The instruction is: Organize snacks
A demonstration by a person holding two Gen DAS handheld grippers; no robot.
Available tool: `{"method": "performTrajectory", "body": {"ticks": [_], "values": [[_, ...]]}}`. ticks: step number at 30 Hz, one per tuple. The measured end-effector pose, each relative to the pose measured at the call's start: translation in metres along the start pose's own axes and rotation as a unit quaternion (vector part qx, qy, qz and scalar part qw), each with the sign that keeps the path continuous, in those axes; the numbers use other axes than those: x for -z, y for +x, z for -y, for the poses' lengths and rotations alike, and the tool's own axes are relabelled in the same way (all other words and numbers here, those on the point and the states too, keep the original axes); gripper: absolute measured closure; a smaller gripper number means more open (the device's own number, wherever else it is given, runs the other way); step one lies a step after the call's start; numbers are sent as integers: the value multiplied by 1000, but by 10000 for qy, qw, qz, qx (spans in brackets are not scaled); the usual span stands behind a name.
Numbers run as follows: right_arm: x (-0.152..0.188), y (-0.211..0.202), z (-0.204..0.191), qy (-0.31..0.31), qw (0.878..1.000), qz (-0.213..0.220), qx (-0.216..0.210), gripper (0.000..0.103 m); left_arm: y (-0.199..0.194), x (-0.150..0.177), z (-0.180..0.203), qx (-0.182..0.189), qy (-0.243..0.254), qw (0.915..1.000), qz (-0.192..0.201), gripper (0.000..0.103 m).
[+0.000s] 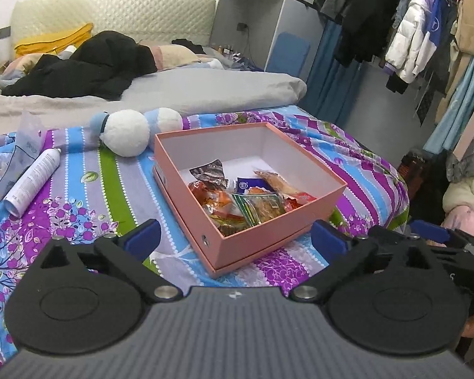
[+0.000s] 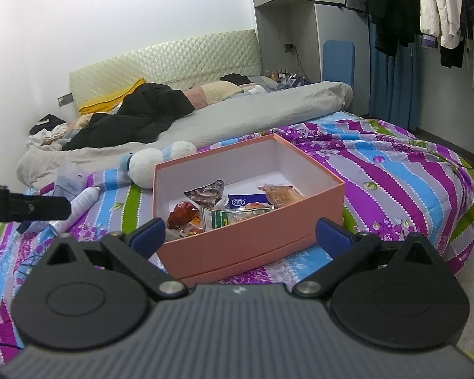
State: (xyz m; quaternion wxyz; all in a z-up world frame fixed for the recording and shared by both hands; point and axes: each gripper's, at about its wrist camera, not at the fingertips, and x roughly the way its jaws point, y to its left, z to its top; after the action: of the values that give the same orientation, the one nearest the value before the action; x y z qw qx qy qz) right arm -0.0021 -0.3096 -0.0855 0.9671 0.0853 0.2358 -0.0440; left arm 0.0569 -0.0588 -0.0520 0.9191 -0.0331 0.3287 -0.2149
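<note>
A pink cardboard box [image 1: 211, 237] [image 2: 252, 237] stands open on the striped floral bedspread. Several wrapped snack packets [image 1: 246, 202] [image 2: 233, 208] lie heaped in its near half; the far half shows bare white floor. My left gripper [image 1: 235, 235] hovers just before the box's near corner, open wide, with nothing between its blue pads [image 1: 145, 233]. My right gripper [image 2: 240, 233] is open as well, in front of the box's near wall, and holds nothing. Each gripper shows at the edge of the other's view: the right one's blue pad [image 1: 433, 230] and the left one's black body [image 2: 25, 208].
A white spray can [image 1: 33, 183] [image 2: 85, 200] and a clear plastic bag [image 1: 22, 145] lie left of the box. A white and blue plush toy [image 1: 126, 132] [image 2: 148, 164] sits behind it. The bed edge drops off at the right, by hanging clothes [image 1: 420, 31].
</note>
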Motion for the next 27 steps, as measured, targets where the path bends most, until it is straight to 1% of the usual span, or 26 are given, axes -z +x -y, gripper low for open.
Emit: {"method": "performTrajectory", "body": {"ticks": [18, 27], "values": [[0, -1, 1, -10, 10000, 0, 23, 0, 2, -2, 3, -471, -20, 9989, -60, 0], [0, -3, 2, 31, 10000, 12, -6, 0, 5, -2, 4, -514, -66, 9986, -144, 0]]}}
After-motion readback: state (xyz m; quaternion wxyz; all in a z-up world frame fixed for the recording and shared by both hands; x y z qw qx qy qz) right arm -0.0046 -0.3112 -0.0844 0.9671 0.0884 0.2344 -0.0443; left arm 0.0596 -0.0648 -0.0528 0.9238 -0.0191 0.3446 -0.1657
